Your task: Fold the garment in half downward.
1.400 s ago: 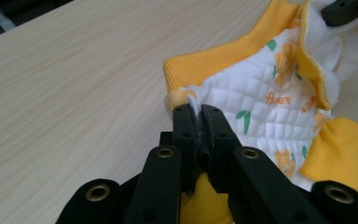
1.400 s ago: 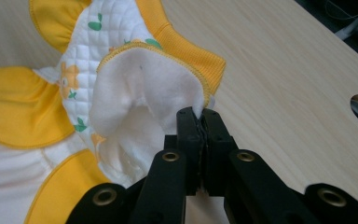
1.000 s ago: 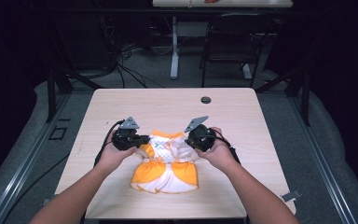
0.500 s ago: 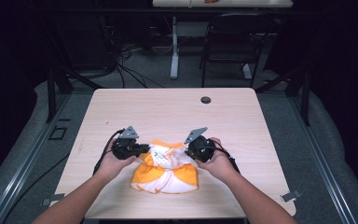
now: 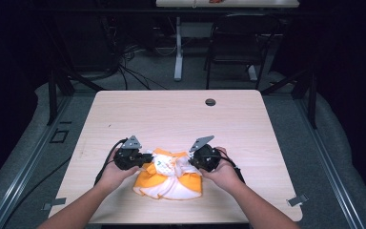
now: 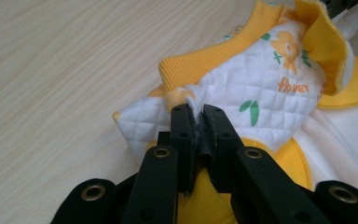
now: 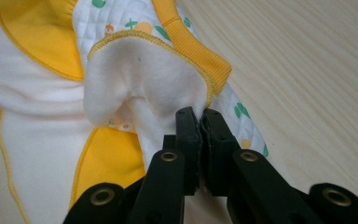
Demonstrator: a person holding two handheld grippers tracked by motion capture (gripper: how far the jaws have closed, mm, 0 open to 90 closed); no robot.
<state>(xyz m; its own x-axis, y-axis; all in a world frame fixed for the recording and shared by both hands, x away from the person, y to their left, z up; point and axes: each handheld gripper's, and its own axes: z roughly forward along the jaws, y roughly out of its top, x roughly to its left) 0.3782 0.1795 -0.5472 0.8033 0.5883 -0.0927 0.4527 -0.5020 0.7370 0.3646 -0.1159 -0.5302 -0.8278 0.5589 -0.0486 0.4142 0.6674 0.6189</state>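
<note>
Pale wood table [image 5: 181,114] in front of me with a small dark round cap [image 5: 210,102] near its far edge, grey carpet floor [image 5: 343,157] around it, tangled black cables [image 5: 128,71] behind, white table leg [image 5: 177,52], dark chair [image 5: 233,47], room dim and black beyond.

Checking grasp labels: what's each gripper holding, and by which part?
Both hold the small yellow and white garment. The left gripper pinches the quilted white fabric just below the yellow ribbed edge; the right gripper pinches a fold of its white lining.

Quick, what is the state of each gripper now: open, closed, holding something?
Left gripper: closed on the quilted edge of the yellow-and-white garment, jaws just easing slightly.
Right gripper: closed on the garment's white fleecy edge, jaws just easing slightly.
</note>
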